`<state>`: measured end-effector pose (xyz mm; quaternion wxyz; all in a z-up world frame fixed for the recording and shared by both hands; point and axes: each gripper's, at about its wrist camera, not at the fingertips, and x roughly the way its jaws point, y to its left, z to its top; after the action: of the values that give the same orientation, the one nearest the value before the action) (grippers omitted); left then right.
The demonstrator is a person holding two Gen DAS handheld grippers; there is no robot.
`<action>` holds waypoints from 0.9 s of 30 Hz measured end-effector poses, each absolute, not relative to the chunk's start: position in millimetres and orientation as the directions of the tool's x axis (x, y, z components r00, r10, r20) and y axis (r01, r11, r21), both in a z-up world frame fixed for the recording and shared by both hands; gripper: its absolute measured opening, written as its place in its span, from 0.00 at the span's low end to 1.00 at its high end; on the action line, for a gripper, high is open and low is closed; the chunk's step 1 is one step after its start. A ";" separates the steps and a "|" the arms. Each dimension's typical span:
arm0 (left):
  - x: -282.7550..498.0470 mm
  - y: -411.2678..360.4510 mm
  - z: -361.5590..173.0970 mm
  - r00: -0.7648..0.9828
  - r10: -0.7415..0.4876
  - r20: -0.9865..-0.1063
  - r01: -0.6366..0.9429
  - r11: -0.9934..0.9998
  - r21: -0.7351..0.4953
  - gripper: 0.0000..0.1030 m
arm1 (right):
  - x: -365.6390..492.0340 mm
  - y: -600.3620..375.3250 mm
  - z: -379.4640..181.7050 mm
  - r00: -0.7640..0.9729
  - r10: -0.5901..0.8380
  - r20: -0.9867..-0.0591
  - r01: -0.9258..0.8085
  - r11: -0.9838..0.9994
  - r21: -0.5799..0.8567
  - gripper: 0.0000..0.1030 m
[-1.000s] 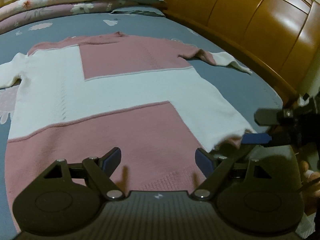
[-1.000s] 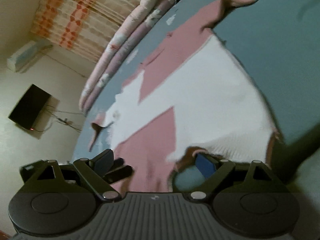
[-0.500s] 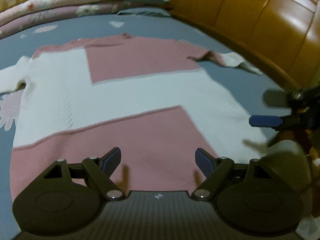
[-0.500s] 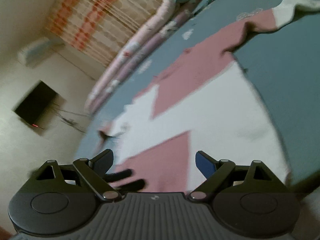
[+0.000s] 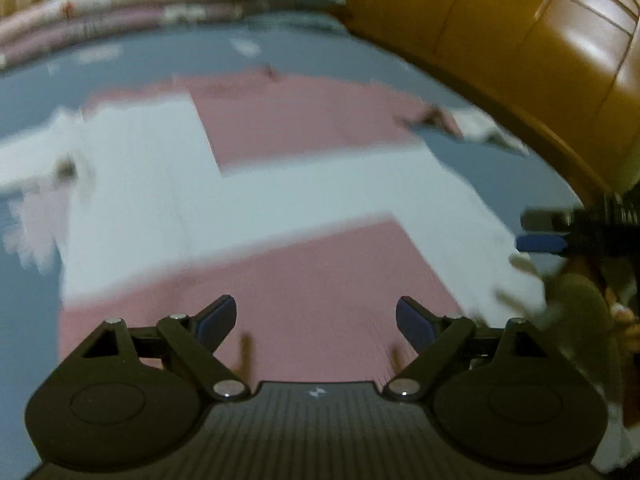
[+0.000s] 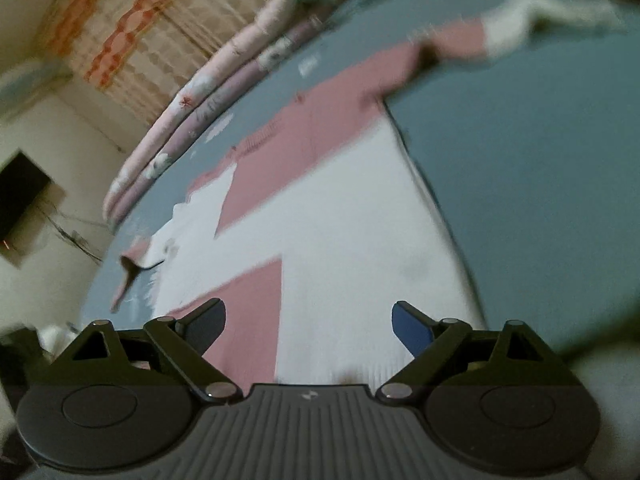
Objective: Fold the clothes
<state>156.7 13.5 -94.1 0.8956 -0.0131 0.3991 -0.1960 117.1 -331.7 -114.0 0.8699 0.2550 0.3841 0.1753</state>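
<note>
Right tool (image 6: 308, 326) just let go of the sweater (image 5: 280, 200) hem corner; it's wide and empty now, as is my left tool (image 5: 316, 322). Sweater lies spread flat on the bed (image 5: 500, 168), sleeves out, unfolded.

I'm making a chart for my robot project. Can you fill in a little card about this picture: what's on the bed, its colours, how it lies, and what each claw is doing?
item: sweater
colours: pink and white blocks
how it lies: spread out flat, not yet folded, sleeves out to the sides
where: on a grey-blue bed sheet
left claw: open, empty, above the pink hem
right claw: open, empty, above the hem near the sweater's side edge
also there: rolled quilts at the far edge, wooden headboard
picture quality: blurry
</note>
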 end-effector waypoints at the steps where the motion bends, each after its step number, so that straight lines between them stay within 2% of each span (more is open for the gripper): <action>1: 167.0 16.0 -89.3 0.625 -0.352 -0.697 0.334 0.927 -0.168 0.85 | 126.2 -323.3 -107.4 0.652 0.476 -0.590 -0.127 0.836 0.534 0.92; 5: 216.9 20.2 -87.7 0.668 -0.331 -0.666 0.303 0.939 -0.163 0.85 | 166.9 -276.1 -100.6 0.683 0.346 -0.644 -0.202 0.936 0.289 0.93; 8: 249.2 22.6 -103.3 0.683 -0.289 -0.671 0.263 0.954 -0.144 0.85 | 192.2 -242.6 -115.0 0.671 0.289 -0.682 -0.232 0.956 0.177 0.93; 10: 264.7 25.6 -119.2 0.659 -0.258 -0.706 0.236 0.963 -0.132 0.85 | 200.8 -226.3 -129.1 0.657 0.239 -0.715 -0.226 0.967 0.116 0.93; 13: 268.3 26.5 -135.6 0.659 -0.232 -0.716 0.248 0.965 -0.085 0.88 | 197.9 -214.4 -147.1 0.659 0.193 -0.727 -0.228 0.972 0.051 1.00; 14: 265.1 25.6 -138.2 0.673 -0.237 -0.701 0.273 0.960 -0.063 0.93 | 193.7 -214.0 -149.1 0.670 0.190 -0.718 -0.231 0.972 0.041 1.00; 16: 257.8 25.6 -142.9 0.685 -0.259 -0.681 0.303 0.951 -0.057 0.98 | 188.9 -217.2 -151.6 0.676 0.192 -0.711 -0.219 0.974 0.054 1.00; 18: 252.2 26.4 -147.3 0.707 -0.271 -0.654 0.314 0.948 -0.053 0.98 | 186.5 -219.7 -151.5 0.668 0.189 -0.720 -0.212 0.976 0.059 1.00; 22: 241.5 25.0 -144.0 0.705 -0.262 -0.659 0.342 0.940 -0.008 0.99 | 179.2 -222.1 -142.7 0.667 0.184 -0.722 -0.195 0.978 0.070 1.00; 27: 237.7 36.8 -133.4 0.694 -0.290 -0.659 0.330 0.941 -0.067 0.99 | 169.2 -224.1 -128.6 0.671 0.180 -0.719 -0.173 0.981 0.084 1.00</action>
<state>237.7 36.8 -133.4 0.9199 0.0283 0.3529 -0.1687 169.2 -224.1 -128.6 0.9141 0.0042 0.3939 0.0964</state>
